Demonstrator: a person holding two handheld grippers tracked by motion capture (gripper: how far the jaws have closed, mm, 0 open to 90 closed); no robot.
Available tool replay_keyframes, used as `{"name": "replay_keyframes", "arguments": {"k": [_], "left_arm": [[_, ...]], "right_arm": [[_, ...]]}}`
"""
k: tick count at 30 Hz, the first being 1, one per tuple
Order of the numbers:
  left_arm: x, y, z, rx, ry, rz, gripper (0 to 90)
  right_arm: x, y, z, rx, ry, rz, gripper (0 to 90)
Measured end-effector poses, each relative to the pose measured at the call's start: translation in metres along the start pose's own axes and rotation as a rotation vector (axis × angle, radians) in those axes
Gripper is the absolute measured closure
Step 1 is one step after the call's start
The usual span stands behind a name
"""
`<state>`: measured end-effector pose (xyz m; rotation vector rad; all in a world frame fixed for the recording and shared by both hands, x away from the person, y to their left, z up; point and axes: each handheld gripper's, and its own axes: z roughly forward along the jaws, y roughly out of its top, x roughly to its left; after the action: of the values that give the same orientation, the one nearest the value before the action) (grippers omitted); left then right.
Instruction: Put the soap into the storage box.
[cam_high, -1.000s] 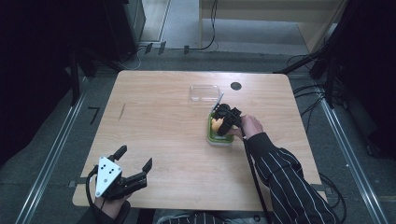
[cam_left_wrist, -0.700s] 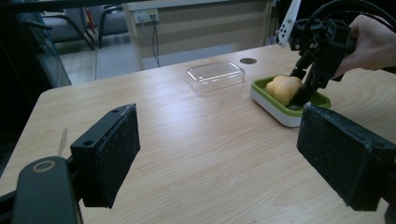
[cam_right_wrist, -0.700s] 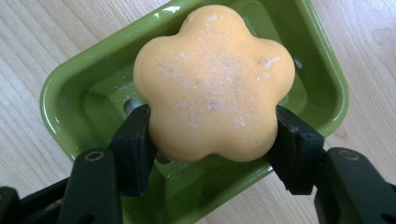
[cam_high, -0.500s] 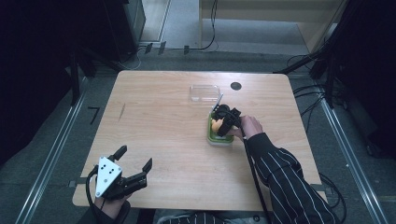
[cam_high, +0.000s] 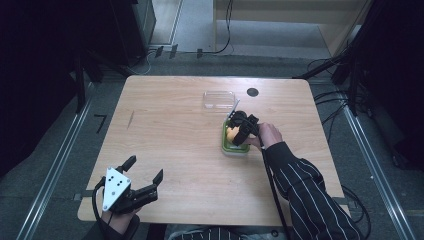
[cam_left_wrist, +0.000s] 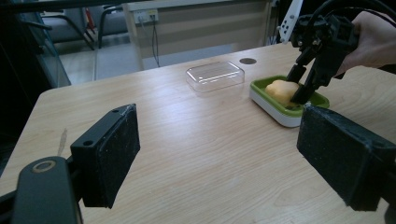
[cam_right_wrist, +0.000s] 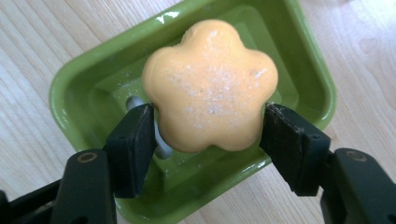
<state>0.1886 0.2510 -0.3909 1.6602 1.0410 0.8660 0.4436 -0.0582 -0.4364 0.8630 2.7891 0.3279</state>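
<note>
Pale wooden table (cam_high: 180, 150), dim room

The soap dish (cam_high: 235, 145) sits right of the table's (cam_high: 175, 135) middle, and the flower-shaped soap (cam_right_wrist: 210, 86) lies in it. Just behind the dish, toward the far edge, lies the clear lid (cam_high: 218, 100). The right gripper (cam_high: 239, 131) stands over the dish, its jaws either side of the soap. The left gripper (cam_high: 145, 175) rests well left of the dish, at the near edge.
</note>
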Motion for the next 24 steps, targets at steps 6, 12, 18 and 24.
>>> {"name": "replay_keyframes", "arguments": {"k": [6,12,18,24], "left_arm": [[-0.001,0.001,0.001,0.0,-0.003,0.001,13.7],[-0.001,0.001,0.002,0.0,-0.007,0.005,13.7],[0.0,0.0,0.001,-0.004,-0.01,0.005,13.7],[0.001,0.0,0.0,-0.006,-0.005,-0.002,13.7]], "right_arm": [[0.001,-0.002,-0.009,-0.018,0.008,0.012,26.5],[0.0,-0.007,-0.02,-0.027,0.004,0.053,14.9],[-0.003,-0.017,-0.032,-0.041,0.018,0.091,11.9],[-0.002,-0.026,-0.046,-0.06,0.014,0.104,11.5]]}}
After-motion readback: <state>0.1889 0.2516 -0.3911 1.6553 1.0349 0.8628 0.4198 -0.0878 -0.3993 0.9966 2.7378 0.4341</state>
